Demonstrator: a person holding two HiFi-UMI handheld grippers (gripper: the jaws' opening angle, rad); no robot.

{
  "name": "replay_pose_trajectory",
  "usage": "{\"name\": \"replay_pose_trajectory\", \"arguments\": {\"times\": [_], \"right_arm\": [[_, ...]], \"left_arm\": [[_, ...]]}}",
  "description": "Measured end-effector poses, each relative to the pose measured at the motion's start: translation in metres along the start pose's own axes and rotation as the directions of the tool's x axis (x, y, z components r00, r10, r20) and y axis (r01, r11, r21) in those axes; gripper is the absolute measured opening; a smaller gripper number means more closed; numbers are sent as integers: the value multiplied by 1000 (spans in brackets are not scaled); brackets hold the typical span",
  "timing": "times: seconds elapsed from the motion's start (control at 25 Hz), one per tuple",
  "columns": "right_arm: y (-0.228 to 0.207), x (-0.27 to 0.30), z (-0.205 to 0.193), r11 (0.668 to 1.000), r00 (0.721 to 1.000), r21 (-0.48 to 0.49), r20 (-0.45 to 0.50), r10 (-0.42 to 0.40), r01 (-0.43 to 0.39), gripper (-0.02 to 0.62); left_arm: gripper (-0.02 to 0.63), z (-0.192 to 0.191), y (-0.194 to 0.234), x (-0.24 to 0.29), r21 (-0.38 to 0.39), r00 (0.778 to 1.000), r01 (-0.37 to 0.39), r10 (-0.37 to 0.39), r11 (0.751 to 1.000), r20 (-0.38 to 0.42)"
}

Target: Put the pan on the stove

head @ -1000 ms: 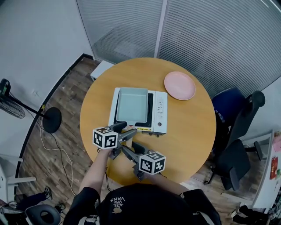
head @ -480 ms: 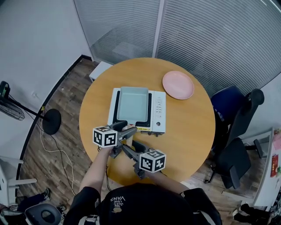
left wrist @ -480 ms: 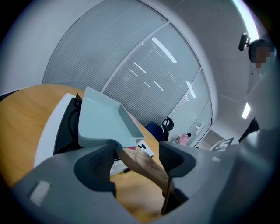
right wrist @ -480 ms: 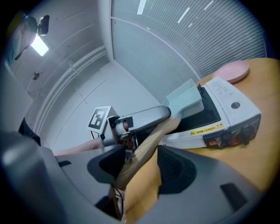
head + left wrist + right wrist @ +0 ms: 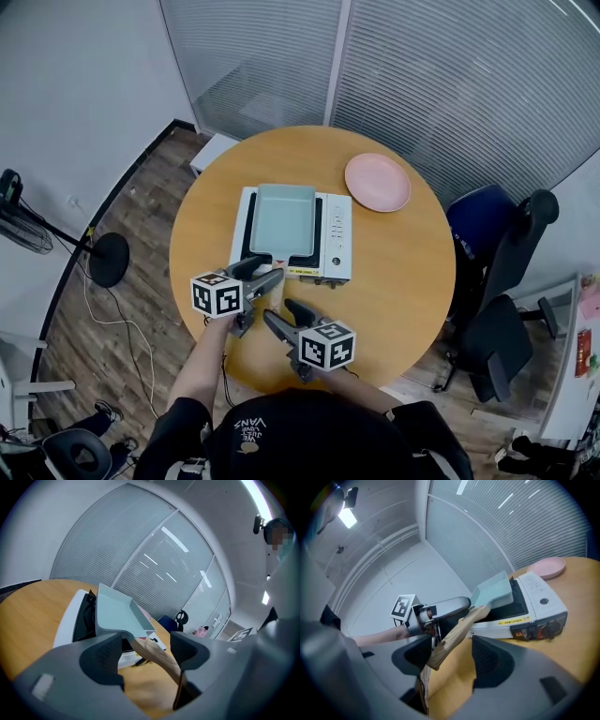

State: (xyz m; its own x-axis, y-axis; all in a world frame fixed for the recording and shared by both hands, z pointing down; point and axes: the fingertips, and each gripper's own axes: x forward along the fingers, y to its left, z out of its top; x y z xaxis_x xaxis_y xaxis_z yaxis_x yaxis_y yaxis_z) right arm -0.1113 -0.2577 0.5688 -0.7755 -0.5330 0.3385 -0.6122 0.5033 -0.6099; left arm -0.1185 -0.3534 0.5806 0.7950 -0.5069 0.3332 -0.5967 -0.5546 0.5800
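The pale green square pan (image 5: 281, 220) sits on the white single-burner stove (image 5: 338, 236). Its wooden handle (image 5: 152, 651) sticks out toward me over the table. My left gripper (image 5: 267, 278) has its jaws either side of the handle, spread wider than it with a gap showing, so it is open. My right gripper (image 5: 277, 310) is just behind it at the handle's end (image 5: 454, 632). Its jaws have just been opening; the handle lies between them, close to the left jaw, and they do not press it.
A pink plate (image 5: 378, 182) lies on the round wooden table (image 5: 403, 281) to the right of the stove. The stove's knob and controls (image 5: 539, 630) face the table's near side. A blue office chair (image 5: 497, 244) stands at the right, a fan stand (image 5: 103, 255) at the left.
The right gripper's jaws stand a little wider round the handle. Both hands have hardly moved, and the pan stays on the stove.
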Motion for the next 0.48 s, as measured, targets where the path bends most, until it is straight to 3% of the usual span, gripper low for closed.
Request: {"name": "replay_pose_trajectory", "arguments": {"times": [0.48], "right_arm": [[27, -32, -5, 998, 995, -38, 80, -52, 55, 238]], "left_arm": [[285, -9, -34, -47, 126, 998, -15, 6, 992, 68]]}}
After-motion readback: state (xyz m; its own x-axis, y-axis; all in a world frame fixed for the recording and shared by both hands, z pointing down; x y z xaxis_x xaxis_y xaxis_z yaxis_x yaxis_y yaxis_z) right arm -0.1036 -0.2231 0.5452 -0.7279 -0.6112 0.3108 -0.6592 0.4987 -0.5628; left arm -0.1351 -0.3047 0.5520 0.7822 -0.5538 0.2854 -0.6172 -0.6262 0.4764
